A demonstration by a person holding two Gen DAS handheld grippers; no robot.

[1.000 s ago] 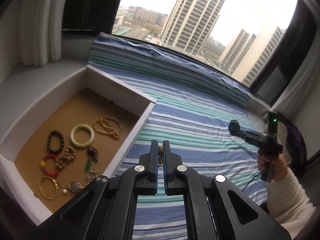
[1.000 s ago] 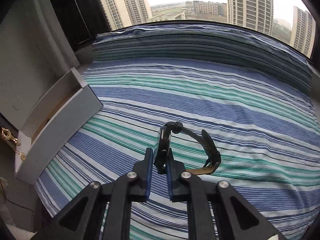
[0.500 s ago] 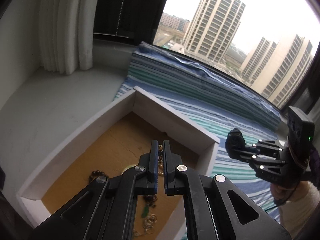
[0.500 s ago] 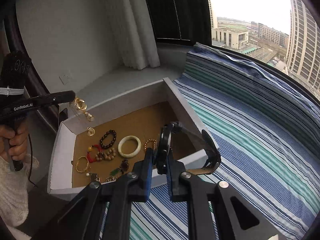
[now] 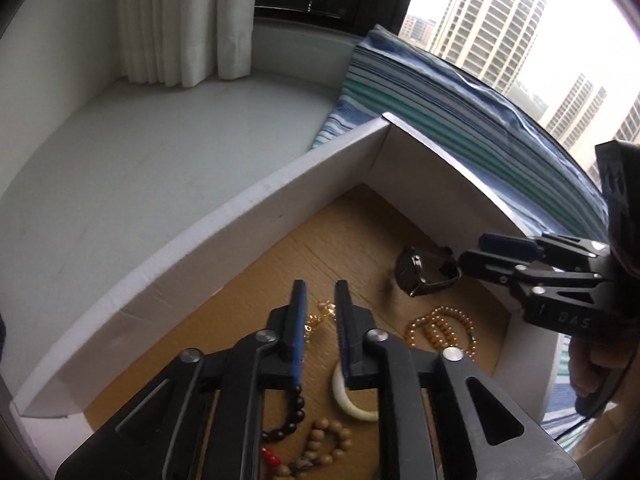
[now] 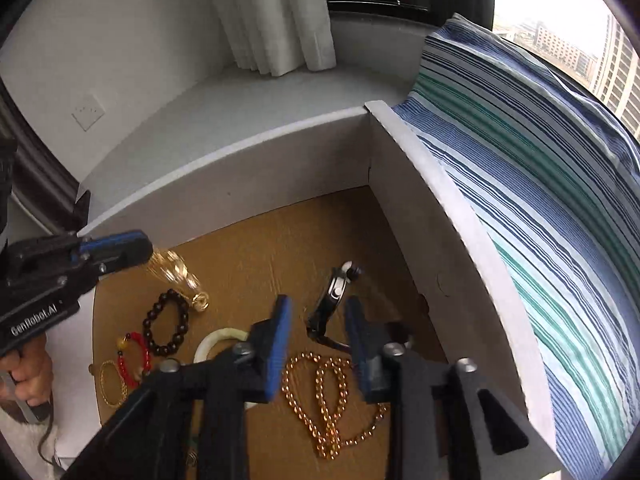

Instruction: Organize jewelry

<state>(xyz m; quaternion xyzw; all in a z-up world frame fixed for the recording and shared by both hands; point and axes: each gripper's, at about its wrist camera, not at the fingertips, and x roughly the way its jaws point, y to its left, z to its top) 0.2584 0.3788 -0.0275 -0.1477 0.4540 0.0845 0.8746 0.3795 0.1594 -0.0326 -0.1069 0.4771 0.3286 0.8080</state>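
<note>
Both grippers hang over a white box (image 5: 256, 208) with a brown cardboard floor. My left gripper (image 5: 320, 292) is open, with a gold chain (image 5: 320, 318) on the floor between its fingers; the chain also shows in the right wrist view (image 6: 176, 276). My right gripper (image 6: 316, 308) is open, with a dark wristwatch (image 6: 334, 296) on its side between its fingers; the watch also shows in the left wrist view (image 5: 420, 272). Bead bracelets and a white bangle (image 6: 218, 340) lie in the box.
The box (image 6: 440, 240) stands against a blue and green striped cushion (image 6: 540, 184) on a white window ledge (image 5: 120, 168). An amber bead strand (image 6: 328, 396), a dark bead bracelet (image 6: 166, 322) and a red one (image 6: 134, 356) crowd the box floor. White curtains hang behind.
Both grippers moved from above the striped cushion to over the box and opened. The gold chain and the watch left their jaws and now lie on the box floor.
</note>
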